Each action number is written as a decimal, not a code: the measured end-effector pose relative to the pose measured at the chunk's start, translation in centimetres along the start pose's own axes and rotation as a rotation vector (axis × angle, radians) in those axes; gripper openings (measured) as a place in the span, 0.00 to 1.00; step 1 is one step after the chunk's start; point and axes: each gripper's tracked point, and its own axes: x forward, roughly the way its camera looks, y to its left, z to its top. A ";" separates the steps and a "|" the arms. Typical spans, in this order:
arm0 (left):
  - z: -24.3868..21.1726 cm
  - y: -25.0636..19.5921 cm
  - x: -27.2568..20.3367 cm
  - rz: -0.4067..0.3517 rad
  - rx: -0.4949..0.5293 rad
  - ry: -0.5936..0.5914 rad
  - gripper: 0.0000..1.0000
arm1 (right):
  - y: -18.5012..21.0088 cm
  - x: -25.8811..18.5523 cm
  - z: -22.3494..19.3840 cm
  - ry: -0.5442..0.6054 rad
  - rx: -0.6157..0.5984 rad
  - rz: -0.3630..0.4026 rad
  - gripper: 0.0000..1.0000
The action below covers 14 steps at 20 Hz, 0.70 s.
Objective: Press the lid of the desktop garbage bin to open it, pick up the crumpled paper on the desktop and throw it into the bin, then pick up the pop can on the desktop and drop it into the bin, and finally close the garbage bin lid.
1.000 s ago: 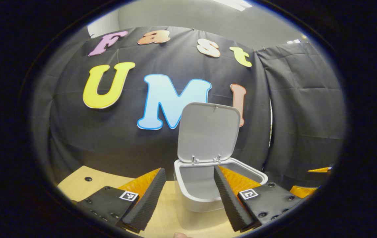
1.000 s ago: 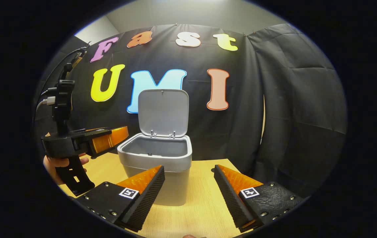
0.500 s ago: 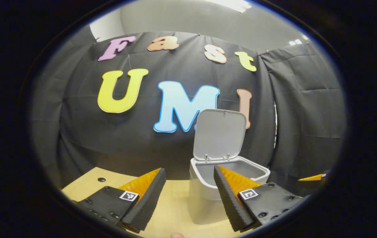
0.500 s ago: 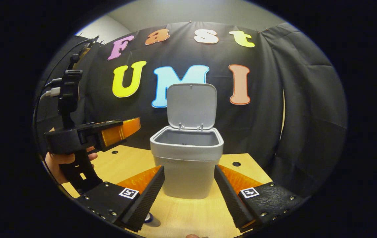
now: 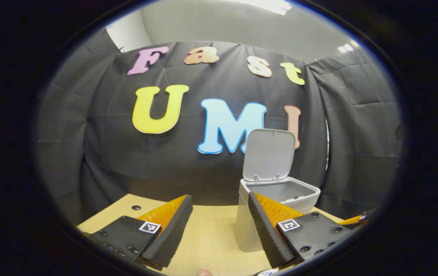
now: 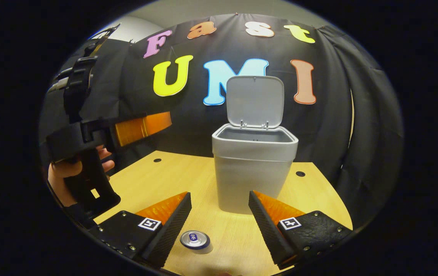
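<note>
My right claw (image 6: 219, 214) hangs open and empty above the pop can (image 6: 194, 239), which stands upright on the tabletop (image 6: 173, 176) just beside its left finger, so I judge the can is my next pick. The bin (image 6: 254, 168) waits behind it, its lid (image 6: 255, 100) tipped up and back to leave the mouth free. My left claw (image 5: 219, 220), jaws apart and holding nothing, is held off to the side, well clear. I can't spot the crumpled paper.
</note>
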 end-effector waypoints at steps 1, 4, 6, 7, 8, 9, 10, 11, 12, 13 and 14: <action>0.0 0.5 -0.5 0.003 0.003 0.001 0.96 | 0.5 0.1 -0.8 0.024 -0.001 0.007 0.96; 0.3 1.1 -1.8 0.004 0.004 -0.004 0.96 | 1.7 0.3 -2.8 0.082 -0.018 0.026 0.96; 0.1 1.7 -2.5 0.015 0.010 0.001 0.96 | 2.1 0.5 -3.7 0.118 -0.025 0.041 0.96; 0.0 1.9 -2.8 0.020 0.015 0.003 0.96 | 2.4 0.6 -4.1 0.130 -0.023 0.053 0.96; 0.1 1.8 -3.1 0.021 0.018 0.003 0.96 | 2.7 0.7 -4.4 0.142 -0.022 0.064 0.96; -0.1 1.9 -3.3 0.025 0.021 0.007 0.96 | 3.0 0.8 -4.7 0.155 -0.023 0.075 0.96; -0.5 2.0 -3.6 0.031 0.025 0.016 0.96 | 3.1 0.9 -5.1 0.170 -0.026 0.085 0.96; -0.7 2.0 -3.8 0.038 0.026 0.021 0.96 | 3.4 0.8 -5.5 0.182 -0.033 0.094 0.97; -0.7 1.9 -4.0 0.041 0.023 0.025 0.96 | 3.5 0.9 -5.9 0.195 -0.042 0.101 0.96; -0.9 1.7 -4.3 0.039 0.013 0.028 0.96 | 3.7 1.2 -6.2 0.209 -0.051 0.106 0.96; -1.0 1.6 -4.5 0.036 0.002 0.028 0.95 | 3.8 1.4 -6.5 0.223 -0.055 0.112 0.96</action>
